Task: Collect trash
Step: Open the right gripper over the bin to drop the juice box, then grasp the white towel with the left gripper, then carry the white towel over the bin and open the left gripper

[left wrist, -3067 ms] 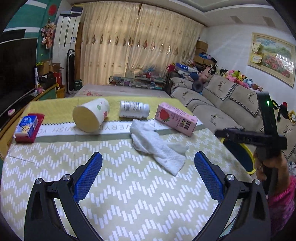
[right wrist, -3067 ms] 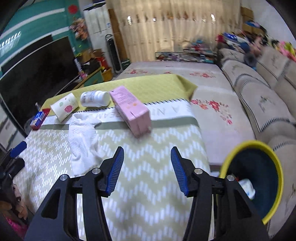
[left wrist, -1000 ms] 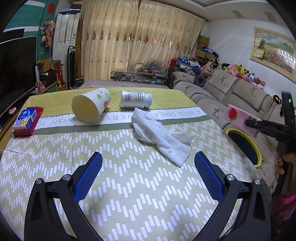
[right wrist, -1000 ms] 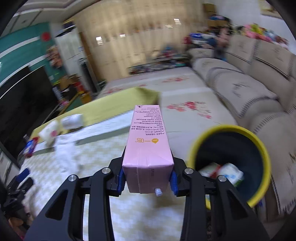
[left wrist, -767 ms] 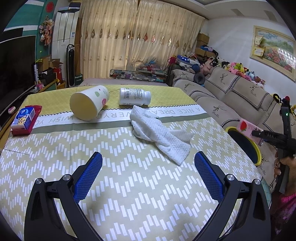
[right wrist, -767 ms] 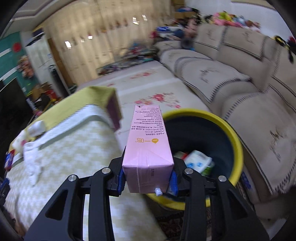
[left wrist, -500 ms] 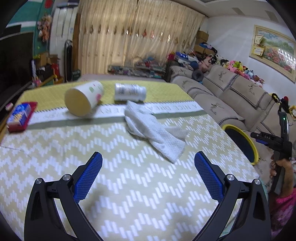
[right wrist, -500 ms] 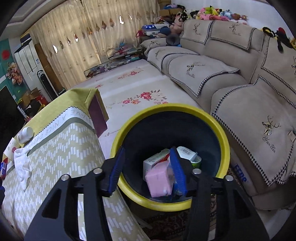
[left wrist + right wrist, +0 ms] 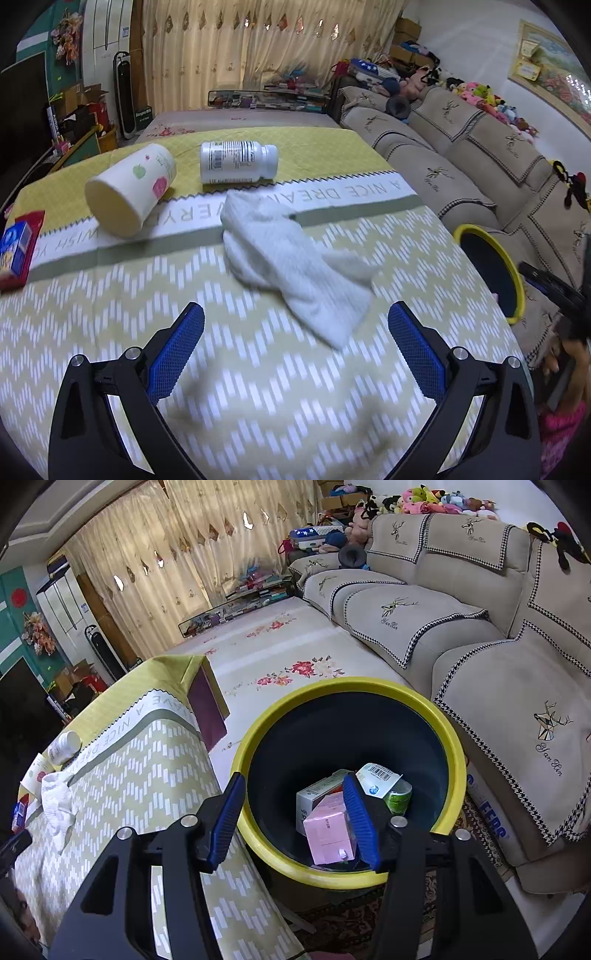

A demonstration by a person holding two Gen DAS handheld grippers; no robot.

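My right gripper [image 9: 295, 814] is open and empty above the yellow-rimmed bin [image 9: 452, 738]. The pink carton [image 9: 327, 829] lies inside the bin with a white box [image 9: 314, 794] and a green can [image 9: 391, 790]. My left gripper [image 9: 295, 339] is open and empty above the table, just short of the crumpled white tissue [image 9: 291, 258]. Beyond the tissue lie a paper cup [image 9: 129, 188] on its side and a white pill bottle [image 9: 236, 162]. The bin [image 9: 511, 269] and the right gripper [image 9: 550, 284] show at the right of the left wrist view.
The table [image 9: 258, 387] has a green zigzag cloth. A small blue and red box [image 9: 14, 243] sits at its left edge. A beige sofa [image 9: 480, 635] stands behind the bin. The table's corner [image 9: 195, 664] is left of the bin.
My right gripper carried the pink carton over the bin, opened, and the carton dropped in. My left gripper moved closer to the tissue.
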